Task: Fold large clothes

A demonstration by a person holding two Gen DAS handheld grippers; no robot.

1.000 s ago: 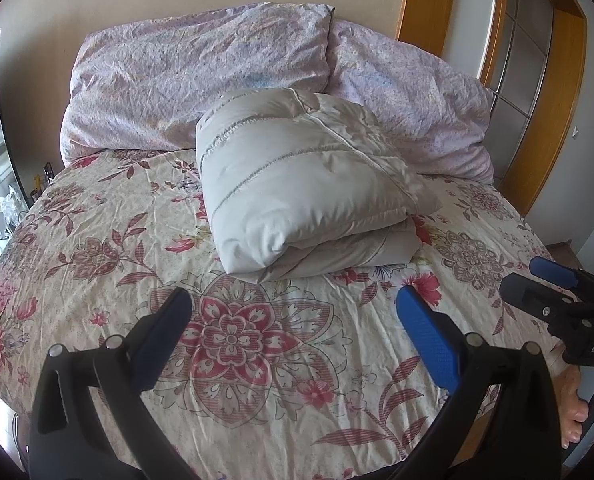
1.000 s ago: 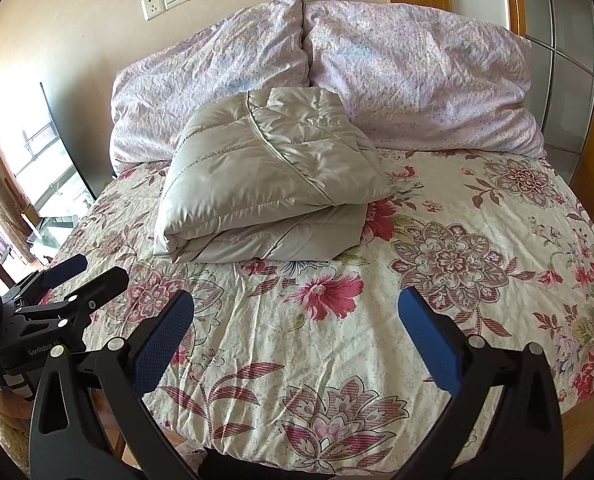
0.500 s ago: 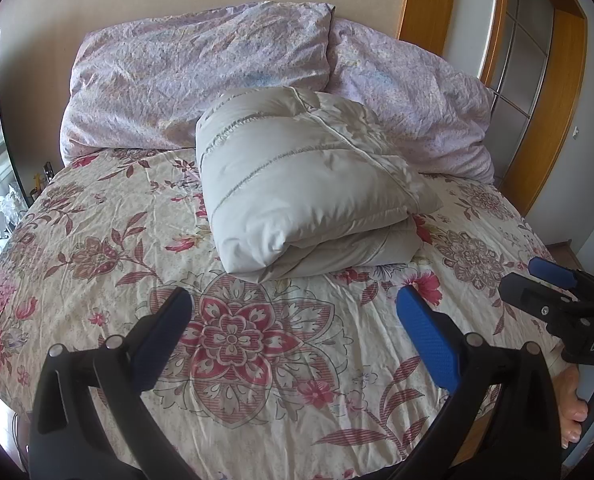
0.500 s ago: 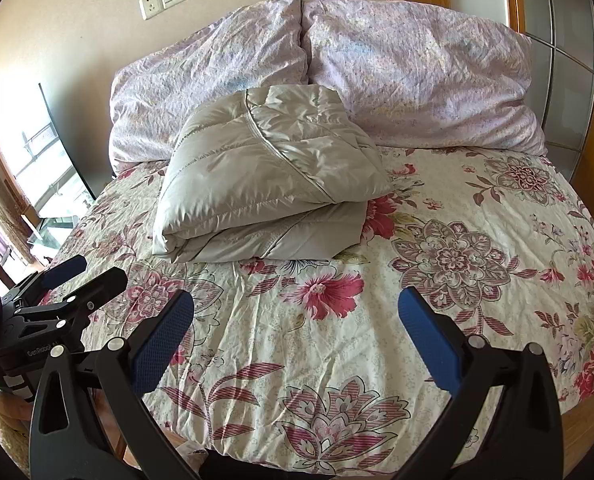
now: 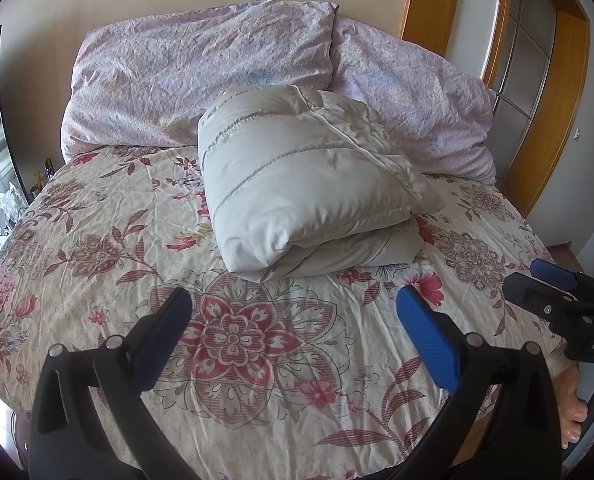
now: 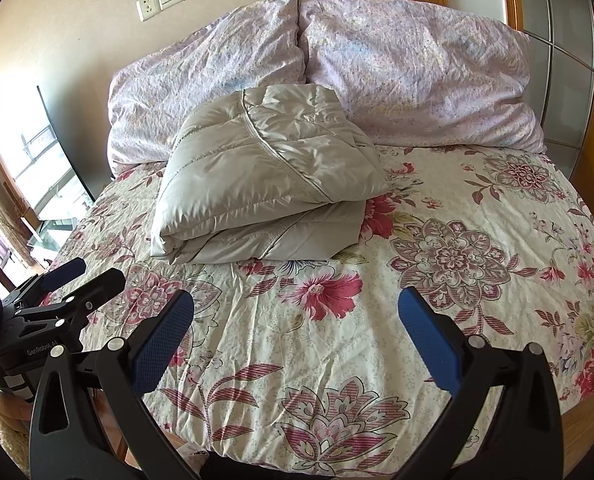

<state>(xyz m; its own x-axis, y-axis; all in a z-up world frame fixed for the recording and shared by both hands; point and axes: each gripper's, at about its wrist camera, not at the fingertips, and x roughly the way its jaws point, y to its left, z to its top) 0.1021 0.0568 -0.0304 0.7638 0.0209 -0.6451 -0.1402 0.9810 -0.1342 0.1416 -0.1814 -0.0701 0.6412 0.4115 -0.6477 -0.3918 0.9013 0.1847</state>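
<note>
Pale grey quilted puffer jacket [image 5: 309, 184], folded into a thick bundle, lies on the floral-printed bedspread [image 5: 109, 232], its far edge against two crumpled lilac pillows [image 6: 413, 68] at the headboard wall. Left gripper [image 5: 293, 320], blue-padded black fingers, hovers over the near bed edge, jaws wide apart, empty. Right gripper [image 6: 297, 324] likewise spread, holding nothing. Both well short of the jacket.

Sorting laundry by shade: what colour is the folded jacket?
Pale silvery beige, quilted jacket; the right wrist view shows it best.
</note>
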